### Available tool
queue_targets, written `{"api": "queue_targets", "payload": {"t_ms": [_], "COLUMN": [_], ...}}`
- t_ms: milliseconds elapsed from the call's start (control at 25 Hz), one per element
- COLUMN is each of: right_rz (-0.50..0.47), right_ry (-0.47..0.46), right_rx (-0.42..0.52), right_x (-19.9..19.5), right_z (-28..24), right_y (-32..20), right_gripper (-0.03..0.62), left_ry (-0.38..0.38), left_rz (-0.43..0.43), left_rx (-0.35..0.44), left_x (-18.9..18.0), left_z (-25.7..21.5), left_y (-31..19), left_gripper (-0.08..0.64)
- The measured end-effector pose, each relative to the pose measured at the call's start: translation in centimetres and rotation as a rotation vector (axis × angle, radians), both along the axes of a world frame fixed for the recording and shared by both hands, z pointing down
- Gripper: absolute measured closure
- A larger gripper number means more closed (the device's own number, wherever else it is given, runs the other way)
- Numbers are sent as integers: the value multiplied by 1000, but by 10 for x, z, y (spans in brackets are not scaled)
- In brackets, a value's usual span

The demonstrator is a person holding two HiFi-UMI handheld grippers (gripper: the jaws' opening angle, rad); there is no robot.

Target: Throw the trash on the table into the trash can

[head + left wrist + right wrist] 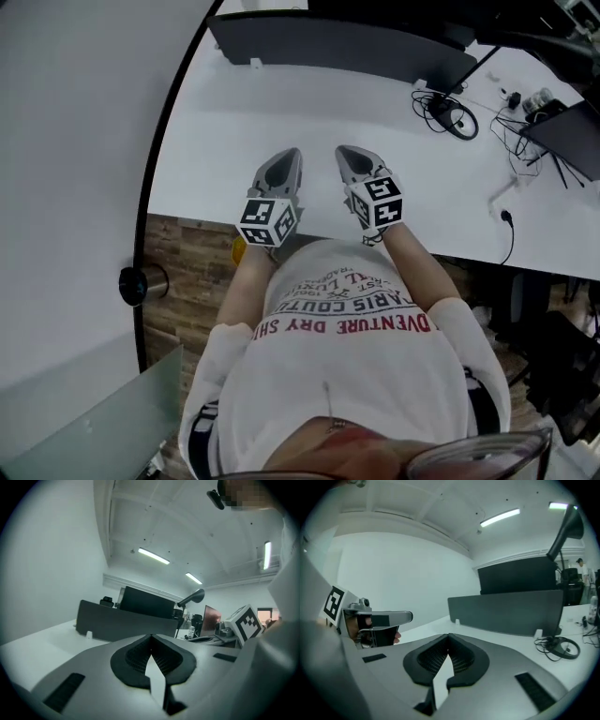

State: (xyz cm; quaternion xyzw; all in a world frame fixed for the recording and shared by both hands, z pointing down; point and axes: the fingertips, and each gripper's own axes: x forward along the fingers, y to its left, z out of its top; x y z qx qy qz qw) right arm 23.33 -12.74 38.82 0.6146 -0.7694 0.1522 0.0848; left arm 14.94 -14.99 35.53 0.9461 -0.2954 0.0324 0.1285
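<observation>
White tee (pixel 347 375), red/grey print. Grey L gripper (pixel 287 157), R gripper (pixel 349 156); b/w marker cubes (pixel 268 221).

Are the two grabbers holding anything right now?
Nothing is held. The left gripper and the right gripper both have their jaws shut together, with nothing between them.

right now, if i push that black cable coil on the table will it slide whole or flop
Probably floppy: the cable coil lies in loose thin loops, so a push would likely deform it rather than slide it whole. Likely light, being thin cord. It may snag, since strands trail off across the table.
</observation>
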Motion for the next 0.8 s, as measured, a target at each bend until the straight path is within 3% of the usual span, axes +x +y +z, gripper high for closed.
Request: {"api": "queue_targets", "payload": {"t_ms": [200,440,800], "right_rz": [185,309,291], "right_ry": [35,42,55], "right_rx": [12,17,0], "right_x": [89,146,165], "right_z": [2,10,22], "right_y": [35,70,81], "right_gripper": [568,568,568], "left_ry": [-1,6,-20], "left_rz": [164,282,261], "left_rx": [22,3,-17], "left_x": [89,149,173], "left_z": [1,7,24], "left_y": [17,48,53], "left_gripper": [537,537,537]}}
